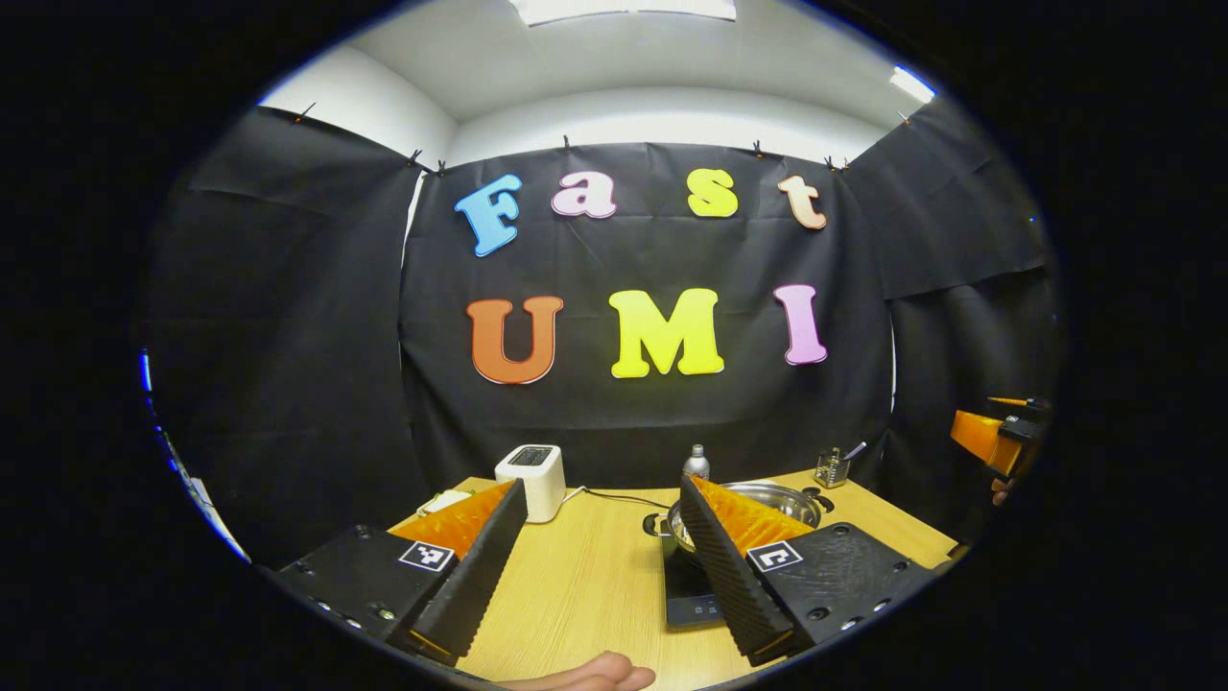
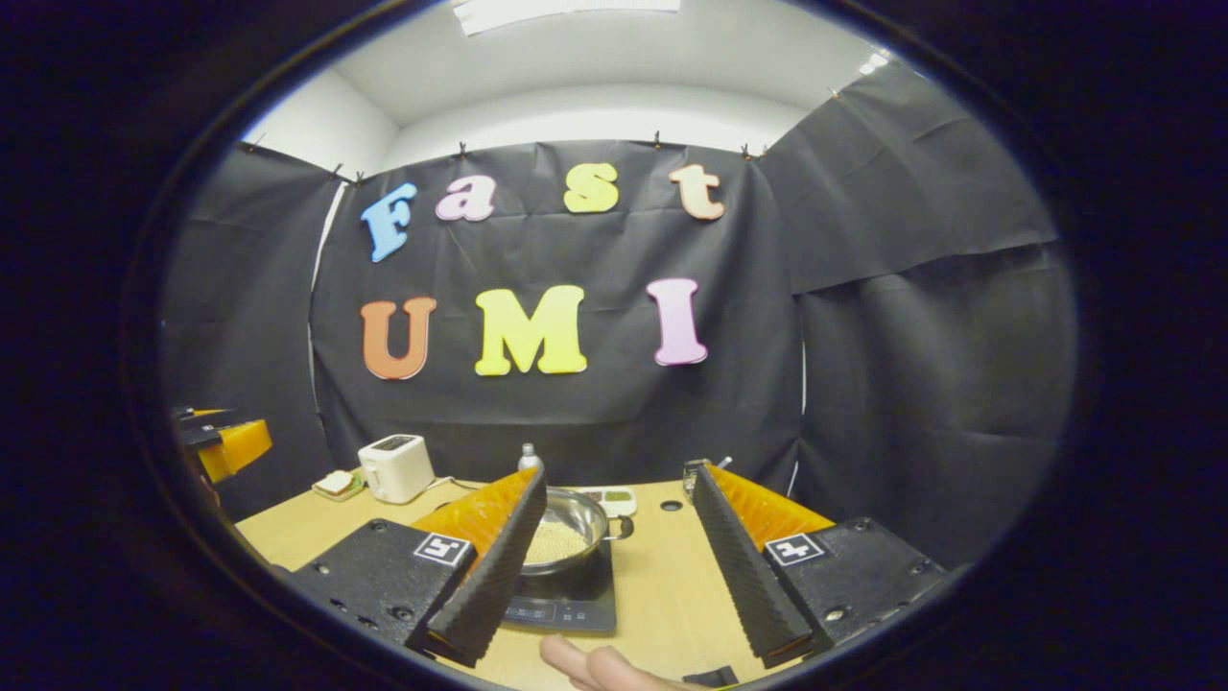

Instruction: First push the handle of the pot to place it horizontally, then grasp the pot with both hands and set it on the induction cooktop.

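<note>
The shiny round steel pot (image 2: pixel 568 533) is sitting on the flat black induction cooktop (image 2: pixel 566 600) near the middle of the pale wooden worktop (image 1: pixel 585 585). A white toaster (image 1: pixel 532 480) is standing toward the far left corner. Both the left tongs (image 1: pixel 600 585) and right tongs (image 2: pixel 614 566) are hovering apart, gripping nothing.

Bare table (image 2: pixel 662 585) right of cooktop (image 2: pixel 566 600); toaster (image 2: pixel 395 467) stands well left.
</note>
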